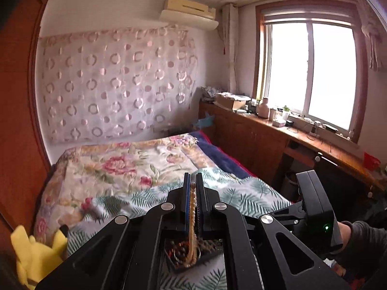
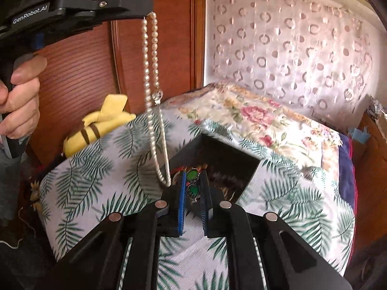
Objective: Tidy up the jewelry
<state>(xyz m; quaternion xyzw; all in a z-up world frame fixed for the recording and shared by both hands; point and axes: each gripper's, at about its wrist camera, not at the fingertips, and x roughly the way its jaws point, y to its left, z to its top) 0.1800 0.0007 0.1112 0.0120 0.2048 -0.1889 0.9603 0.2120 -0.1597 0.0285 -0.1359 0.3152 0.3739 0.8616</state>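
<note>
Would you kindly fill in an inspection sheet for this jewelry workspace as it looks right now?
Surface: bed with leaf-print cover.
Job's things: pearl necklace hanging; green-stone piece; dark tray holding more jewelry.
Clutter: yellow plush toy at the bed's edge.
Grippers: left gripper shut on the pearl necklace; right gripper shut on the green-stone piece.
Cables: some on the windowsill.
Surroundings: patterned wall curtain, window, air conditioner.

1 pearl necklace [image 2: 152, 77], 1 black tray [image 2: 217, 149], 2 grippers.
</note>
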